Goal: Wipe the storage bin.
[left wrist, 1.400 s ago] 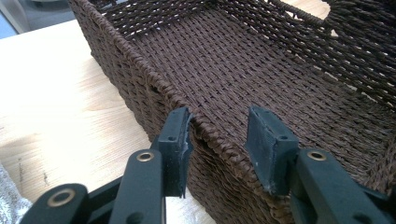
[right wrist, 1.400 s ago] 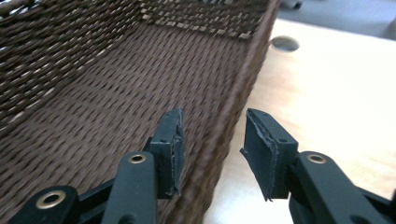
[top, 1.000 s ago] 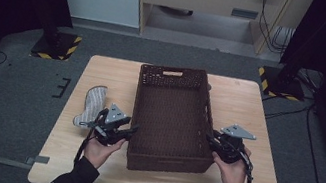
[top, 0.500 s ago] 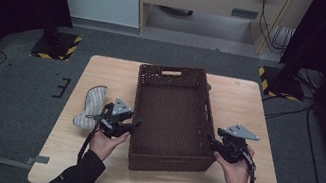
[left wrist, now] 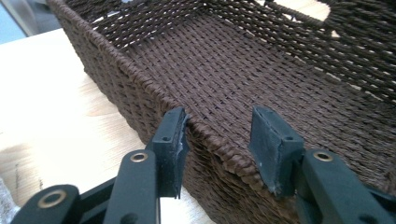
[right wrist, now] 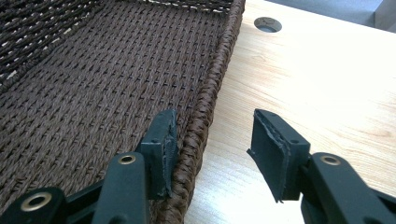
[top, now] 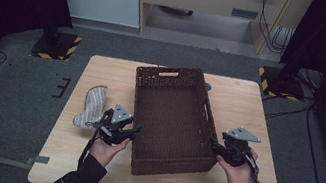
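A dark brown woven basket (top: 171, 118) lies lengthwise on the middle of the wooden table (top: 248, 111), with nothing inside. My left gripper (top: 135, 130) stands open astride the basket's left rim near its front corner. In the left gripper view (left wrist: 219, 135) the outer pad (left wrist: 173, 140) touches the rim of the basket (left wrist: 233, 60) and the inner pad stands off it. My right gripper (top: 213, 144) straddles the right rim. Its jaws (right wrist: 217, 140) have just been opening, with the basket wall (right wrist: 205, 102) between them: the inner pad (right wrist: 163, 140) is against the weave and the outer one is well apart.
A grey patterned slipper-like cloth item (top: 91, 107) lies on the table left of my left hand. A round cable hole (top: 207, 86) is in the tabletop by the basket's far right corner. Dark stands with striped feet flank the table's far side.
The basket's far end has shifted slightly to the left. Both hands stay at the near corners, almost where they were.
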{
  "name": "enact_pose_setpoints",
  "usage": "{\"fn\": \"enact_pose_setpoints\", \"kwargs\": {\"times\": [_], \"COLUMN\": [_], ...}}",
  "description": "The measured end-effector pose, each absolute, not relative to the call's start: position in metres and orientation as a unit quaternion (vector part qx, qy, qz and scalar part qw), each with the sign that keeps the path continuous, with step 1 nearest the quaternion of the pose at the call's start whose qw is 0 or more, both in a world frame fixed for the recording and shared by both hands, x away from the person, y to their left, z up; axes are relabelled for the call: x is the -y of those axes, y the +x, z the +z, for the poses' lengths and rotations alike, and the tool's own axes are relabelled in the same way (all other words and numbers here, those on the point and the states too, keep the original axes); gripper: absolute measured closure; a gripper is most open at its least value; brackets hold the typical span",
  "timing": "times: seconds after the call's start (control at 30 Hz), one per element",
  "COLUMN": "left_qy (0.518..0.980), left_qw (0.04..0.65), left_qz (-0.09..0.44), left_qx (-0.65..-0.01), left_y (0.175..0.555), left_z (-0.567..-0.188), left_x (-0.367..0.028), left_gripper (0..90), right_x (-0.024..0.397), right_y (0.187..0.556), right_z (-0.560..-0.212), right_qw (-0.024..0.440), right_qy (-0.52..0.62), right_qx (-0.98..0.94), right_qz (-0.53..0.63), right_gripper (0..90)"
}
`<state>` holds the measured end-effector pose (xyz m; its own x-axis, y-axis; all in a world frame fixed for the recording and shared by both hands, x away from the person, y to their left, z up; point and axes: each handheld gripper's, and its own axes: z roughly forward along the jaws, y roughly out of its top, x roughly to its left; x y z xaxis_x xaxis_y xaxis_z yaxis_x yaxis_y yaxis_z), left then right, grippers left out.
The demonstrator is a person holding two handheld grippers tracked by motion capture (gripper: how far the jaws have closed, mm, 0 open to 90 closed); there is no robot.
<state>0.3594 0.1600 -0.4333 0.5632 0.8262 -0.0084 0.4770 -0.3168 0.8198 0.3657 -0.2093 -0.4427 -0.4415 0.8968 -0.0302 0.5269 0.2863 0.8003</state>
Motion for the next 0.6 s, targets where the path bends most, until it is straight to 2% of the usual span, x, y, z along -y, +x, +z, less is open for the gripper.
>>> {"fn": "enact_pose_setpoints", "kwargs": {"times": [0.17,0.47,0.6], "left_qy": [0.775,0.771,0.775], "left_qw": [0.412,0.408,0.404], "left_qz": [0.224,0.218,0.218], "left_qx": [-0.424,-0.437,-0.434], "left_y": [0.368,0.395,0.395], "left_z": [-0.425,-0.436,-0.438], "left_x": [-0.167,-0.166,-0.163], "left_gripper": [50.3,48.3,52.0], "right_x": [0.209,0.215,0.214], "right_y": [0.368,0.373,0.370], "right_z": [-0.442,-0.443,-0.440], "right_qw": [0.256,0.266,0.256], "right_qy": [0.463,0.475,0.477], "right_qx": [-0.766,-0.755,-0.752], "right_qz": [0.365,0.366,0.375], "right_gripper": [51.8,45.0,45.3]}}
